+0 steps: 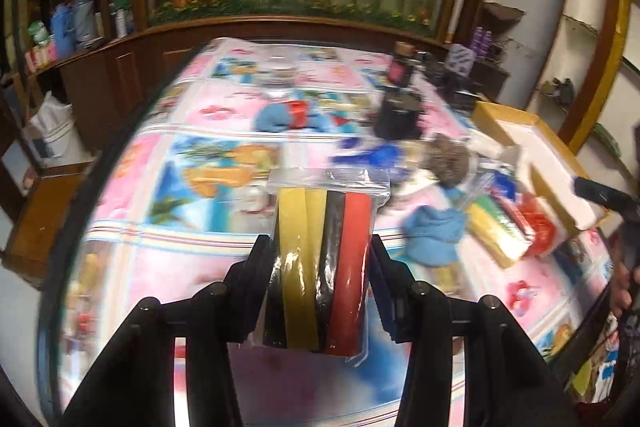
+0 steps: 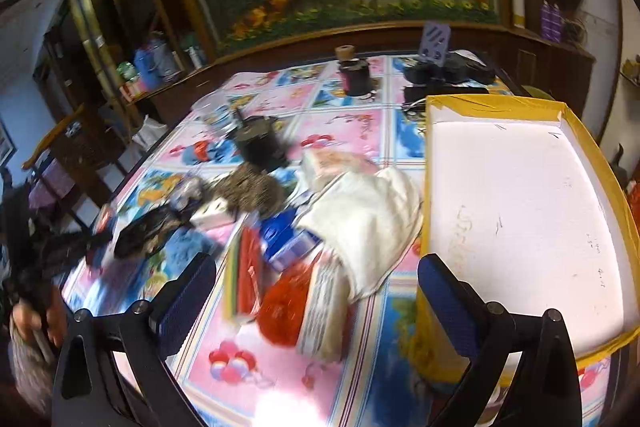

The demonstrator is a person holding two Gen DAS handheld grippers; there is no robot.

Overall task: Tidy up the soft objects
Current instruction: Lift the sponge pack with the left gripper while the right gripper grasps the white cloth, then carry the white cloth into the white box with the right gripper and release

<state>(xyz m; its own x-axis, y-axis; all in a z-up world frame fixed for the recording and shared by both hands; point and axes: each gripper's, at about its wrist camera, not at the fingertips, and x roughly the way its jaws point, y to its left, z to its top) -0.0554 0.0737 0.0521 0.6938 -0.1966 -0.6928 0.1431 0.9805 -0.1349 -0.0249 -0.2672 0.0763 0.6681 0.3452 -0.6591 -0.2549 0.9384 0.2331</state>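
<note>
While the left gripper [image 1: 320,263] is lifted clear of the desk [image 1: 168,267], its jaws pinch a clear zip bag [image 1: 326,251] from both sides, so the bag hangs upright with the seal at 12 o'clock. Inside stand 4 flat strips: black, yellow, black, red. Gripping it mid-body probably keeps the floppy bag from folding in transit.

The right gripper [image 2: 316,291] holds nothing; its jaws are spread wide above the pile at the desk's middle. There lie a white cloth [image 2: 368,223], a red mesh lump [image 2: 286,311], a blue pack [image 2: 282,235] and a brown furry thing [image 2: 250,191], crowded and partly overlapping.

At 3 o'clock of the pile sits the yellow-edged tray [image 2: 430,187], its white floor bare. I judge it the likely destination, since nothing soft is in it yet.
</note>
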